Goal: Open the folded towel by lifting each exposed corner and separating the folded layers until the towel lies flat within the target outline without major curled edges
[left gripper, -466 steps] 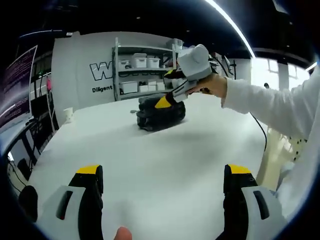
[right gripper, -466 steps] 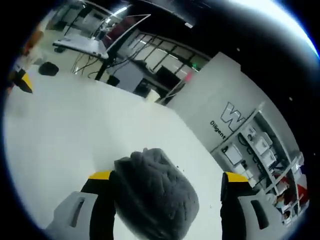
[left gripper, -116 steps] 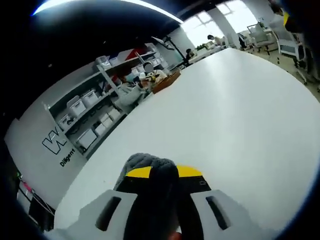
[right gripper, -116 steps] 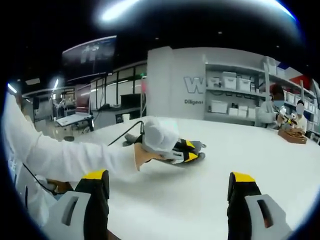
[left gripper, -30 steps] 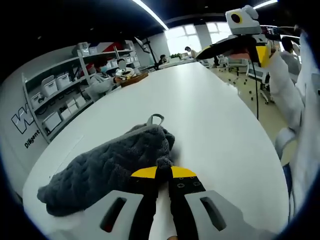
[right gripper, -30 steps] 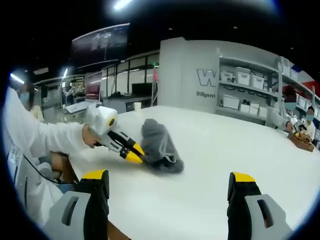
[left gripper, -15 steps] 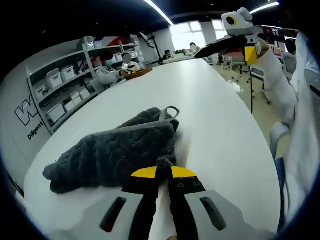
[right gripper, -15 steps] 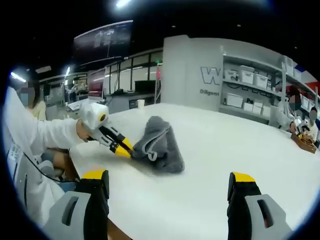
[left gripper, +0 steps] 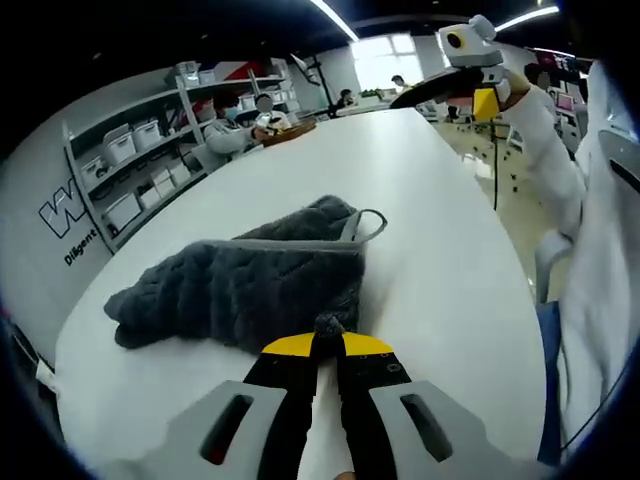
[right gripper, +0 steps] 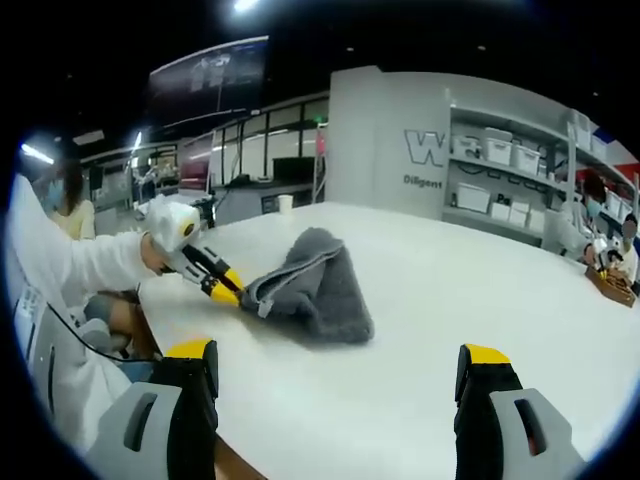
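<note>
The towel (left gripper: 250,280), dark grey and quilted, lies on the white table (left gripper: 440,230), still bunched and partly folded, with a grey edge band and a hanging loop (left gripper: 362,224) at one end. In the right gripper view the towel (right gripper: 315,280) sits mid-table, one corner drawn out toward the table's edge.

The left gripper (left gripper: 328,345) has its yellow-tipped jaws pressed together on that corner; a small tuft of towel shows between the tips. In the right gripper view the same gripper (right gripper: 228,287) comes in from the left, its tips at the towel's corner, held by a hand (right gripper: 152,252) in a white sleeve.

The right gripper (right gripper: 335,365) is off the towel and well apart from it, jaws spread wide with nothing between them. In the left gripper view it (left gripper: 470,85) is raised above the far end of the table.

On the grey wall (right gripper: 380,150) large white letters begin with "W" (right gripper: 425,147); below them smaller writing starts "Diligent" (right gripper: 423,181); the rest is cut off by shelving. The shelves (right gripper: 500,175) hold white lidded bins (right gripper: 495,150); what is in them cannot be told. A small white cup (right gripper: 285,204) stands at the table's far edge. People (right gripper: 590,225) sit by the shelves at a brown tray (right gripper: 610,283).
</note>
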Demonstrator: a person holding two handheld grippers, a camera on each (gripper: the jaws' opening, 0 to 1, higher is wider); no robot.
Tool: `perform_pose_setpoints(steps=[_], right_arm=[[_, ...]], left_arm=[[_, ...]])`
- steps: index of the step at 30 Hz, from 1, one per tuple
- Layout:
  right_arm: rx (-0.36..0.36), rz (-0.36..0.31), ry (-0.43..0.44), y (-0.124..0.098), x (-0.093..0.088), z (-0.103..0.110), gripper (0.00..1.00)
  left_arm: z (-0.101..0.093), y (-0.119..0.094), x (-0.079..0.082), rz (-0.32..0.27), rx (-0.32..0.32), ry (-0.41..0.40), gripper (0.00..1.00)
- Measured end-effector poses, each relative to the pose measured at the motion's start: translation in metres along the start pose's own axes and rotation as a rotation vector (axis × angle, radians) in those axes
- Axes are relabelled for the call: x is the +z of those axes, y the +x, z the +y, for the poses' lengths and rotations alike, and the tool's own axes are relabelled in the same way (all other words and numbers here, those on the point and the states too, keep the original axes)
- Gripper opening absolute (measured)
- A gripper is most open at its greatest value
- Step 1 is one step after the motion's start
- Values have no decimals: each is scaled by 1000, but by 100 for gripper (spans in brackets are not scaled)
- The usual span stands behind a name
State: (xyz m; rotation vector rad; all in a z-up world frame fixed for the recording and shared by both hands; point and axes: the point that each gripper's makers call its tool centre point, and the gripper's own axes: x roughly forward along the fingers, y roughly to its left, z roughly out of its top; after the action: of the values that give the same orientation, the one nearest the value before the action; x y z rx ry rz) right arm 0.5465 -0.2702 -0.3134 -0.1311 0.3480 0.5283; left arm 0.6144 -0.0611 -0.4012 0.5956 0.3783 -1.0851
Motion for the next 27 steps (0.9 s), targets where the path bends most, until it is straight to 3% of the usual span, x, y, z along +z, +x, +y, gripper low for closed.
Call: perform_pose_setpoints(steps=[27], right_arm=[[37, 26, -8, 7, -6, 12, 99]], left_arm=[[21, -44, -45, 80, 95, -57, 7]])
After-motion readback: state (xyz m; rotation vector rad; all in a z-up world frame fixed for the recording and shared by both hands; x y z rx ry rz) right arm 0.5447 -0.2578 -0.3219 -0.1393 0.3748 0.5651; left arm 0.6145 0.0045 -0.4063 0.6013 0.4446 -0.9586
